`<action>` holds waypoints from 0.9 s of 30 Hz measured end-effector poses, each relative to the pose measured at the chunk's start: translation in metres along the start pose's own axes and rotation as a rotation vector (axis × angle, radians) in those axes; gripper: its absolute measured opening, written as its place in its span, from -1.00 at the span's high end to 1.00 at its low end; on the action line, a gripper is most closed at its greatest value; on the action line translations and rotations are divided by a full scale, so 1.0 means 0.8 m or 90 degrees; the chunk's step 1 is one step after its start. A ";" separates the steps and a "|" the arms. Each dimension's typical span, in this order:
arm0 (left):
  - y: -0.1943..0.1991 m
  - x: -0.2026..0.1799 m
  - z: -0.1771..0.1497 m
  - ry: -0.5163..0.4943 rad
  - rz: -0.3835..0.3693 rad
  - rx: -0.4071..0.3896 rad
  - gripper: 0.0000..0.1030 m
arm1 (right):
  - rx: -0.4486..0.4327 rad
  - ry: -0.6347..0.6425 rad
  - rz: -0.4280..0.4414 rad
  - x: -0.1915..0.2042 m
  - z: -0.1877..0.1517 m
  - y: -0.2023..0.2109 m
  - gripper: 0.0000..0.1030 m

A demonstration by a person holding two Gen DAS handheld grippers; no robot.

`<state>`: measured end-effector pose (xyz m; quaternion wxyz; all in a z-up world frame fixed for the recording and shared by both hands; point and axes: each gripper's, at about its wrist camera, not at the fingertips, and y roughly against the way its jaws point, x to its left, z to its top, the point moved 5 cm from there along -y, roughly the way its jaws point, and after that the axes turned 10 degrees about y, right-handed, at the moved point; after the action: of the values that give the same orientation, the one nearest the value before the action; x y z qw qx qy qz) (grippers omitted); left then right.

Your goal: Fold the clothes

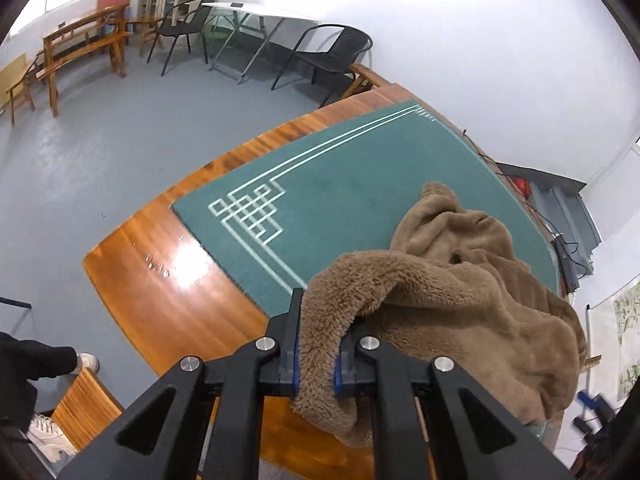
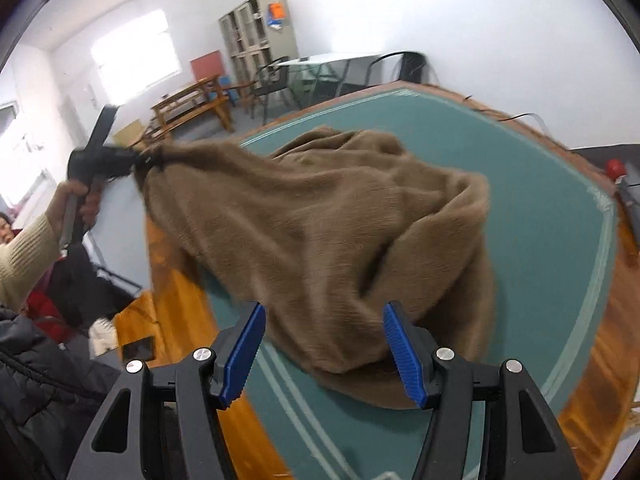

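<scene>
A brown fleece garment (image 1: 460,292) lies crumpled on the green mat (image 1: 320,200) of a wooden table (image 1: 160,280). My left gripper (image 1: 318,348) is shut on a thick fold of its edge, and the fleece hangs down between the blue pads. In the right wrist view that same left gripper (image 2: 150,160) pulls a corner of the garment (image 2: 320,240) up and to the left, held by a hand (image 2: 78,206). My right gripper (image 2: 322,354) is open just above the near edge of the fleece, with its blue pads (image 2: 242,360) apart and nothing pinched.
A phone (image 2: 138,348) lies on the wood near the table's left edge. Black chairs (image 1: 324,56), a glass table (image 1: 260,16) and wooden benches (image 1: 80,48) stand across the grey floor. Cables (image 1: 568,248) run along the table's far side. A person's shoes (image 1: 52,432) are by a stool.
</scene>
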<state>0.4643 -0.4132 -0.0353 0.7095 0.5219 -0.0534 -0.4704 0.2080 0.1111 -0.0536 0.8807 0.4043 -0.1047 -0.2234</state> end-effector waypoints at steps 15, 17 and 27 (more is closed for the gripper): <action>0.009 0.038 -0.020 0.026 -0.008 0.015 0.75 | 0.184 0.099 0.076 -0.105 0.012 -0.118 -0.23; 0.009 0.041 -0.019 0.031 -0.010 0.012 0.75 | 0.189 0.064 0.122 -0.109 0.000 -0.113 -0.23; -0.019 0.024 -0.021 0.048 -0.001 0.021 0.75 | 0.151 0.086 0.023 -0.106 -0.002 -0.045 0.84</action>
<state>0.4753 -0.4154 -0.0631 0.7021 0.5509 -0.0343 -0.4498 0.1229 0.1317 -0.0822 0.8358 0.5175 -0.0784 -0.1657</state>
